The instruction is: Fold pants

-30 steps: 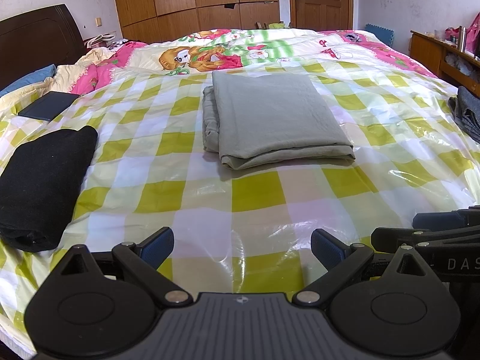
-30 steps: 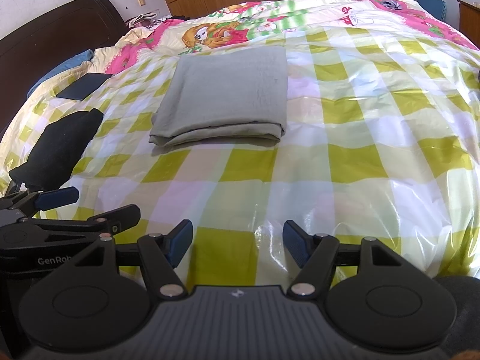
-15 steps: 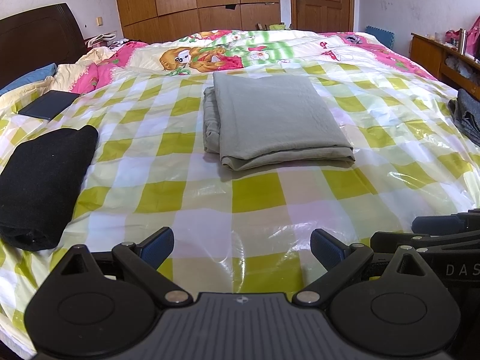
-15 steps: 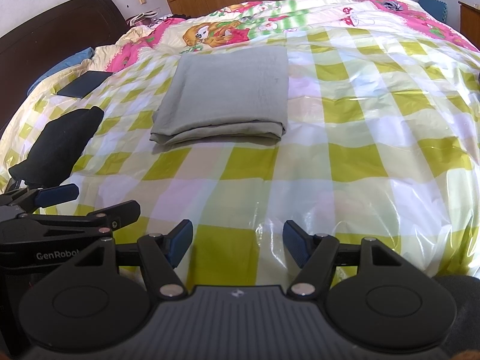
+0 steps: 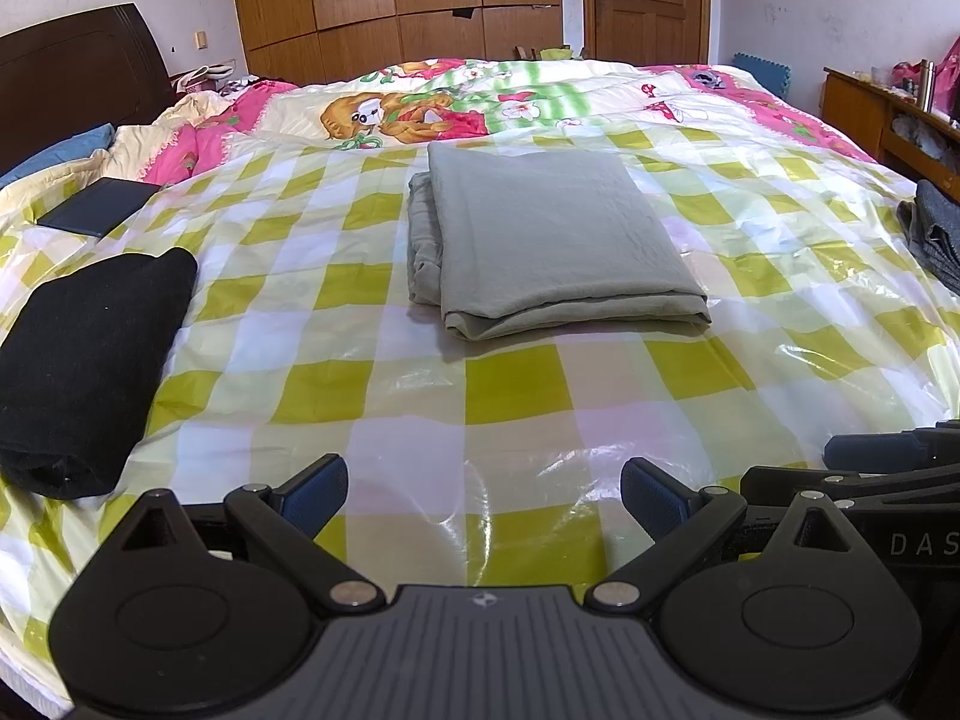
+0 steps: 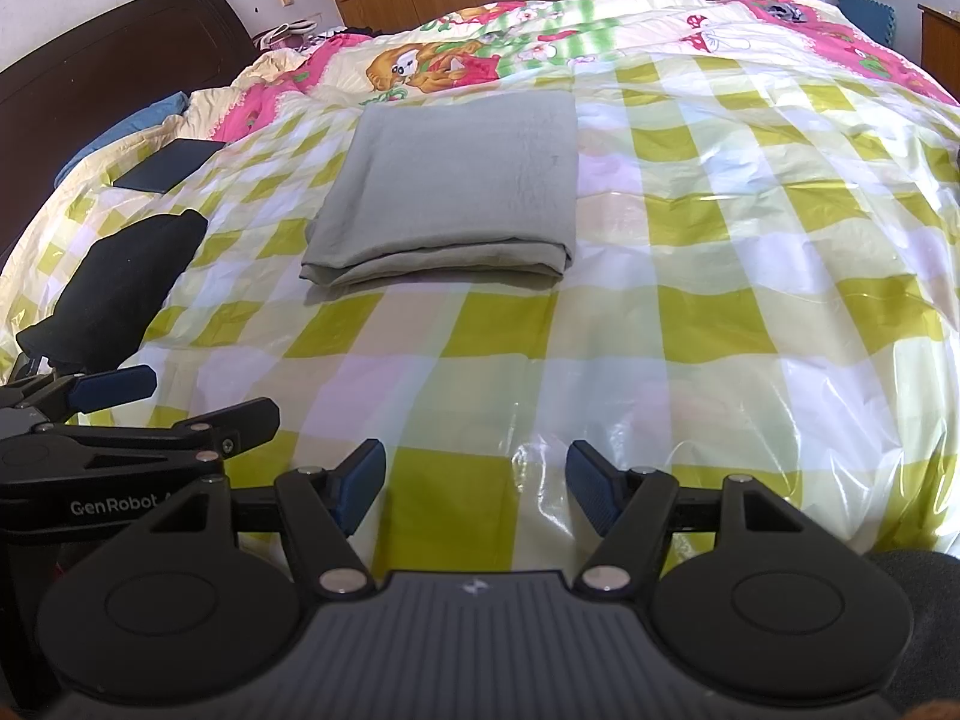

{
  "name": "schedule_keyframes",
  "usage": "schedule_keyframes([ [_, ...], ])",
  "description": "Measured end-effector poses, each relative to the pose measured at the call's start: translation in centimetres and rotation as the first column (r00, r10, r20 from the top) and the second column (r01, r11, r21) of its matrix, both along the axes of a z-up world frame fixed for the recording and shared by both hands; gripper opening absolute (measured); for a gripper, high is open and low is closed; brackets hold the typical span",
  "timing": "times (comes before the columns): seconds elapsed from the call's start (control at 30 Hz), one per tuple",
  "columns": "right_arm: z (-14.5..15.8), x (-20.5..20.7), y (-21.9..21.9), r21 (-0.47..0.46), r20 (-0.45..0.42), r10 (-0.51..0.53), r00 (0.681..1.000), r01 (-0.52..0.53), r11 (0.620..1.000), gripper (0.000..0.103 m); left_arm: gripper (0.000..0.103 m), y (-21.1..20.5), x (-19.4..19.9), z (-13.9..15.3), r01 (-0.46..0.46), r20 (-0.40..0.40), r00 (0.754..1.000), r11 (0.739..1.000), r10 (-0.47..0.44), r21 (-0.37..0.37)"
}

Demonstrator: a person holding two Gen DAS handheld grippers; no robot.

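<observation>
Grey-green pants (image 5: 546,240) lie folded into a flat rectangle in the middle of the bed, on a green and white checked plastic sheet (image 5: 516,396); they also show in the right wrist view (image 6: 456,186). My left gripper (image 5: 483,495) is open and empty, near the bed's front edge, well short of the pants. My right gripper (image 6: 477,483) is open and empty, beside the left one. Each gripper shows at the edge of the other's view.
A folded black garment (image 5: 84,360) lies at the left edge of the bed. A dark flat book-like thing (image 5: 99,213) lies behind it. Dark grey clothing (image 5: 936,234) lies at the right edge. A dark headboard (image 5: 78,78) stands left, wardrobes behind.
Both grippers have tilted up a little, so the pants sit slightly lower in view. Nothing on the bed has moved.
</observation>
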State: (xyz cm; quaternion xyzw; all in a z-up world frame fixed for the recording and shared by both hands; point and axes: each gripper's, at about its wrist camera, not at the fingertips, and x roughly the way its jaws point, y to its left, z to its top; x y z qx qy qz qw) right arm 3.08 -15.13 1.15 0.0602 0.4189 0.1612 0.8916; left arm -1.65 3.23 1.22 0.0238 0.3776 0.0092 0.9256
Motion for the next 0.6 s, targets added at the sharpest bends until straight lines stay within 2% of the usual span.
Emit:
schedule_keyframes([
  [0.6, 0.02, -0.06, 0.1, -0.002, 0.0, 0.0, 1.0, 0.0, 1.0, 0.068, 0.103, 0.04, 0.01, 0.02, 0.0, -0.001, 1.0, 1.0, 0.0, 0.0],
])
